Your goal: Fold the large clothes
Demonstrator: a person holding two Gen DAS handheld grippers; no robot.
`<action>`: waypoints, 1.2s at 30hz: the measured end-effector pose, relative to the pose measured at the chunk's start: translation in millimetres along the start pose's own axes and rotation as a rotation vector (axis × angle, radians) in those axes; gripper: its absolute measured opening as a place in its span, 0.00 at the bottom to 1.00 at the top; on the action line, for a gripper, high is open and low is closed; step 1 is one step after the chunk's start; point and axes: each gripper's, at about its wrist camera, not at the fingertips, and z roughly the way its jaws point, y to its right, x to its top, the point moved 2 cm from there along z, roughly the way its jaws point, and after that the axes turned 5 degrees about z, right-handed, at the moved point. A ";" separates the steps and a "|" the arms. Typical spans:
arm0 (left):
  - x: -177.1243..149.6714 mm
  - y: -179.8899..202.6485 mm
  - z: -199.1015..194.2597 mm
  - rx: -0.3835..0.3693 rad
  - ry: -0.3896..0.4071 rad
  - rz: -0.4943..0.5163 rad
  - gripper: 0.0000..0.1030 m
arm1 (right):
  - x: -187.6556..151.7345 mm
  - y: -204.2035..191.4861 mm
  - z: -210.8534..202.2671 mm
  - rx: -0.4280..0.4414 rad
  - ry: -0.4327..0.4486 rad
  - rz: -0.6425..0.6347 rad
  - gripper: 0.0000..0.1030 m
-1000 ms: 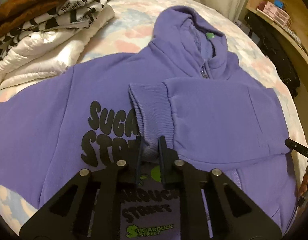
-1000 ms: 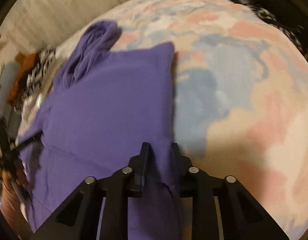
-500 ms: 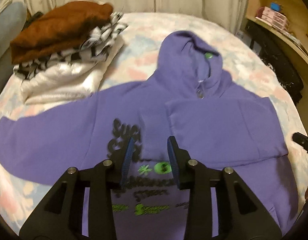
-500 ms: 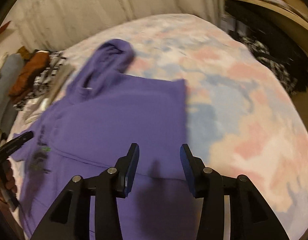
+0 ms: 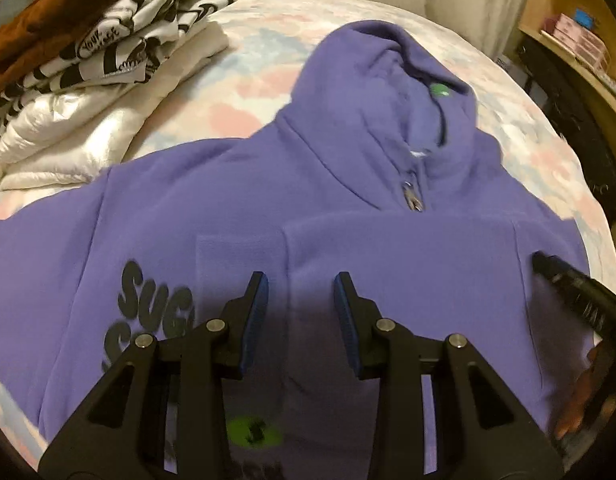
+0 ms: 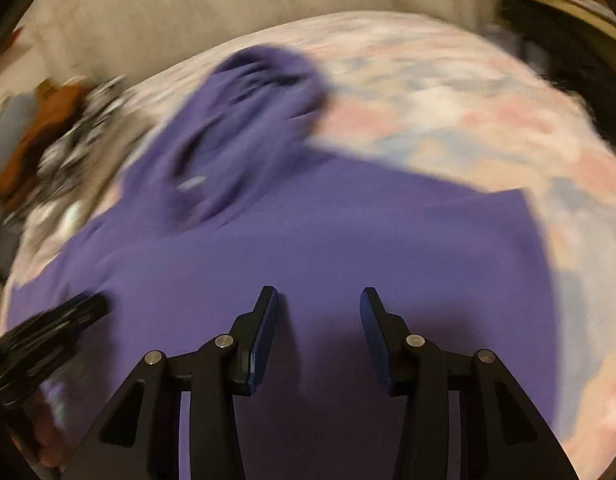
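Both grippers have let go of the purple hoodie since a second ago, when each was pinched on its fabric: the left on the ribbed cuff of the folded-over sleeve, the right on the hem side. The left gripper now hangs above the chest with its jaws parted and nothing between the blue pads. Its jaws opened earlier in the second and have held that width since. The right gripper also stands open above the cloth, empty, and its jaws have just narrowed slightly after springing apart.

The hoodie lies front-up on the pastel patterned bedspread, hood toward the far curtain. One sleeve is folded across the chest, its cuff just above the black lettering. A stack of folded clothes, brown on top, then black-and-white print, then shiny white, sits at the far left of the bed, apart from the hoodie. A wooden shelf stands at the right. The right wrist view is motion-blurred.
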 end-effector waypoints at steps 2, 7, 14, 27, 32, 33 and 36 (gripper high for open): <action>2.1 -5.6 2.6 -0.009 0.006 -0.011 0.31 | 16.0 31.4 13.8 -0.041 0.023 0.054 0.28; 3.9 -10.9 6.8 -0.016 0.024 -0.019 0.31 | 25.2 92.1 9.9 -0.004 0.039 0.163 0.09; 0.6 -6.7 -1.2 0.015 0.026 -0.004 0.31 | 4.7 85.3 -10.7 -0.101 0.044 0.095 0.23; -39.6 -7.2 -73.5 -0.031 0.029 -0.009 0.31 | -55.9 50.1 -56.4 -0.002 -0.046 0.097 0.32; -55.6 0.1 -106.5 -0.058 0.032 0.027 0.31 | -91.5 40.8 -88.3 0.008 -0.072 0.087 0.33; -59.6 1.8 -116.4 -0.063 0.037 0.039 0.31 | -98.6 38.9 -94.2 0.013 -0.075 0.089 0.34; -69.0 5.7 -142.7 -0.080 0.069 0.070 0.31 | -119.2 32.9 -110.0 0.035 -0.092 0.097 0.35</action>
